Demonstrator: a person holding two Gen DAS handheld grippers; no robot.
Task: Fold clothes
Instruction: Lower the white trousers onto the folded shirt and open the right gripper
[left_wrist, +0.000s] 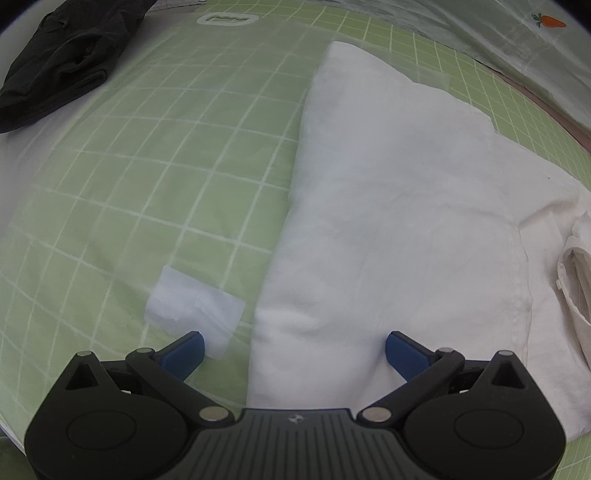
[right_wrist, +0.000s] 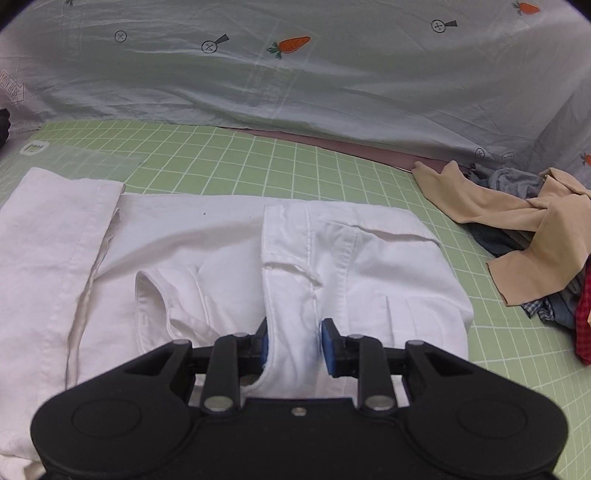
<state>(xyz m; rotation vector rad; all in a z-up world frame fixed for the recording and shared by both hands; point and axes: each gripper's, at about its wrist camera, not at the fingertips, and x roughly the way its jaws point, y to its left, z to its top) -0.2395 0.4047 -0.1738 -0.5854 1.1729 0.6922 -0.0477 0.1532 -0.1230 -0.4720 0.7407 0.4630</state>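
A white shirt (left_wrist: 399, 206) lies partly folded on a green grid mat (left_wrist: 155, 192). My left gripper (left_wrist: 295, 349) is wide open over the shirt's left folded edge, its blue fingertips (left_wrist: 184, 350) on either side of the cloth, holding nothing. In the right wrist view the same white shirt (right_wrist: 184, 243) shows its collar (right_wrist: 162, 306) and a folded sleeve with its cuff (right_wrist: 291, 266). My right gripper (right_wrist: 293, 341) is partly open, its blue pads on either side of the sleeve cuff, not squeezing it.
A black garment (left_wrist: 55, 70) lies at the mat's far left. A small white paper piece (left_wrist: 192, 302) sits by the left fingertip. A pile of beige, blue and red clothes (right_wrist: 546, 236) lies at the right. A carrot-print sheet (right_wrist: 295, 74) hangs behind the mat (right_wrist: 258, 162).
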